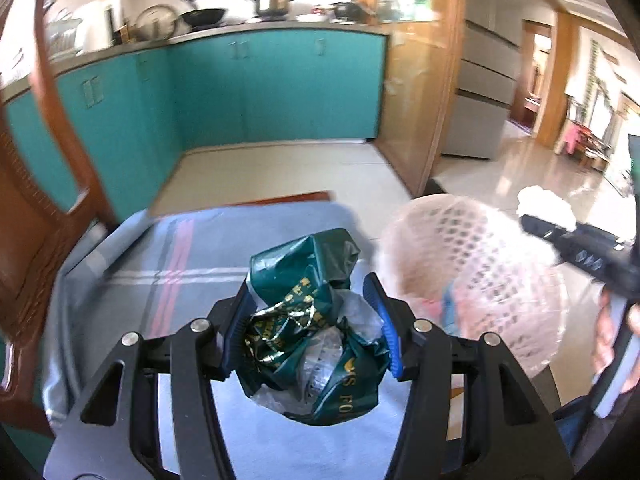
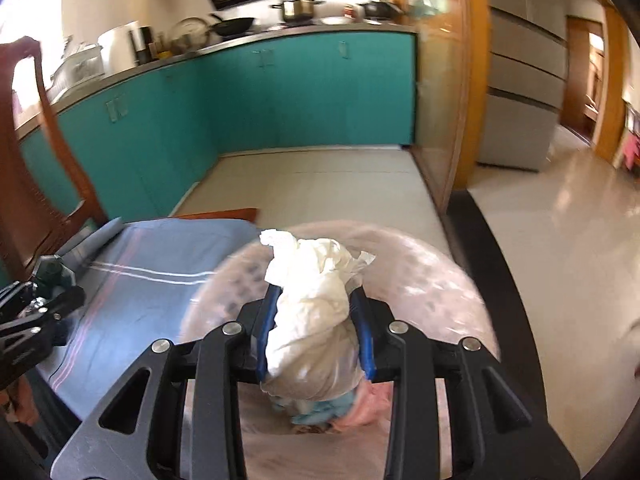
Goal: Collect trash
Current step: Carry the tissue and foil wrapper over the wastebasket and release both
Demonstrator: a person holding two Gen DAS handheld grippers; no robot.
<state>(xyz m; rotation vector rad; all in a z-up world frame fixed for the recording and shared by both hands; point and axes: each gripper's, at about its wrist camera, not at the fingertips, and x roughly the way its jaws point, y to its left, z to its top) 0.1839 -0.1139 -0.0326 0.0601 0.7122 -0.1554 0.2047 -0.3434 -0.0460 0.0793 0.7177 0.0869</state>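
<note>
The left gripper (image 1: pixel 310 330) is clamped on a crumpled green wrapper (image 1: pixel 316 332) above the blue tablecloth (image 1: pixel 168 264), and the right gripper (image 2: pixel 316 330) is clamped on a wad of white tissue (image 2: pixel 316 296) over the pink mesh basket (image 1: pixel 472 276) at the left gripper's two o'clock.

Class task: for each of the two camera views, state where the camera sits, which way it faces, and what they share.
Left wrist: on the left tongs, facing the teal cabinets; they grip a green wrapper; right tongs and a hand show.
Right wrist: on the right tongs, over the pink basket, gripping white tissue; left tongs show.
Shared: cabinets, basket, blue cloth.
</note>
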